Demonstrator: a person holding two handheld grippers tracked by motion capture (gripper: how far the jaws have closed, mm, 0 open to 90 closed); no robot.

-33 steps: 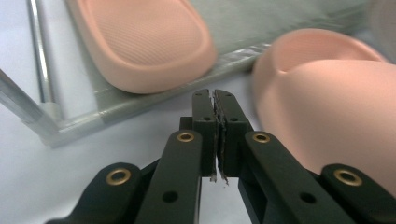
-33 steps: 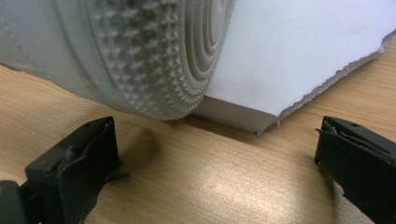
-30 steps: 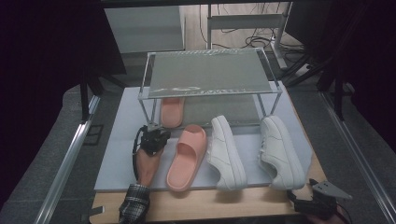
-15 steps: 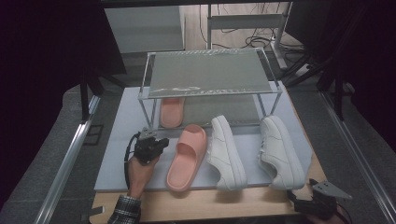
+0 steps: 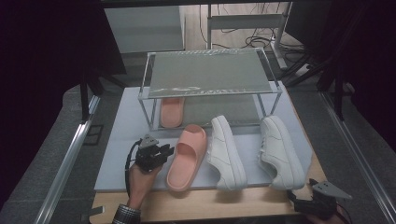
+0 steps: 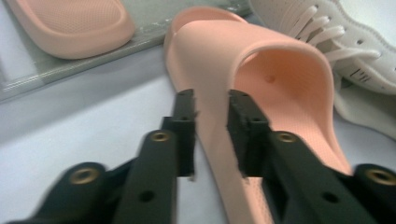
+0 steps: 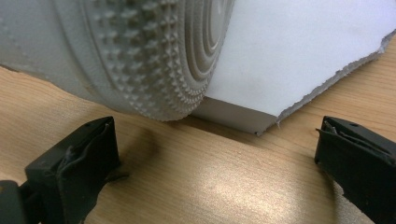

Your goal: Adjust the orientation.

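A pink slipper (image 5: 187, 156) lies on the pale mat (image 5: 121, 140), toe toward the rack. My left gripper (image 5: 164, 151) is at its left side. In the left gripper view the left gripper (image 6: 212, 100) has its jaws on either side of the slipper's (image 6: 280, 79) side rim. The jaws have just been opening, with small gaps at the pads. The second pink slipper (image 5: 171, 112) sits under the rack. Two white sneakers (image 5: 226, 151) (image 5: 281, 151) lie to the right. My right gripper (image 5: 317, 205) rests open at the table's front right, in front of a sneaker's sole (image 7: 140, 56).
A metal rack (image 5: 210, 91) with a mesh top stands at the back of the mat. The mat's torn corner (image 7: 303, 46) lies on the wooden table (image 7: 210, 186). Metal rails run along both sides of the table.
The left hand has shifted slightly toward me and turned its gripper to the slipper's side. Its jaws, shut before, have parted around the slipper's rim. The right gripper has kept still.
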